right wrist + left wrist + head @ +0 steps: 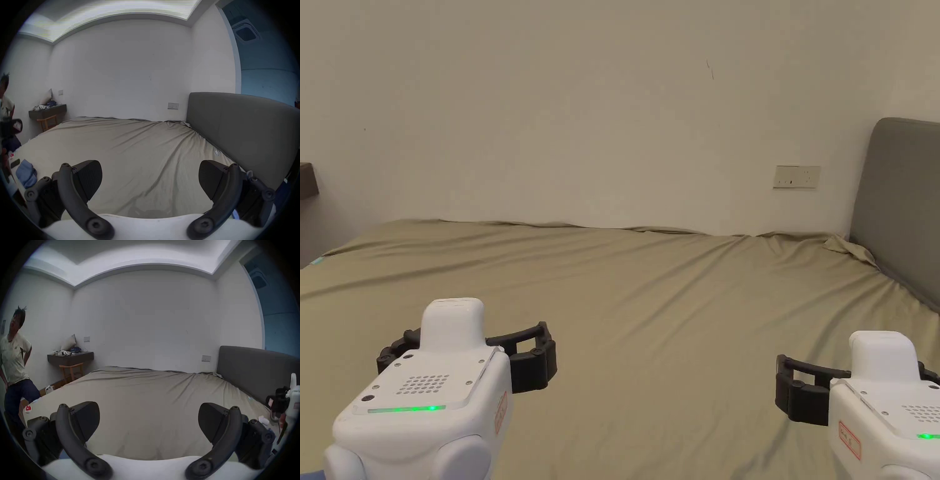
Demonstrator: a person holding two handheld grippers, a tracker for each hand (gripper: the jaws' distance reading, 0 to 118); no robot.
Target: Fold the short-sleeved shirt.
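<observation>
Both claws agape over bed [650, 300]

Left gripper [148, 421]: jaws spread wide, nothing between them, above the bed's near edge.
Bed sheet [146, 394]: olive, lightly creased.
Headboard [253, 369]: grey, along the bed's right edge.
Right gripper [276, 404]: by the right edge, jaw stance unclear.
Wall shelf [70, 356]: beyond the far-left corner, cluttered, wooden stool [71, 371] beneath.
Person [14, 363]: standing at left.
</observation>
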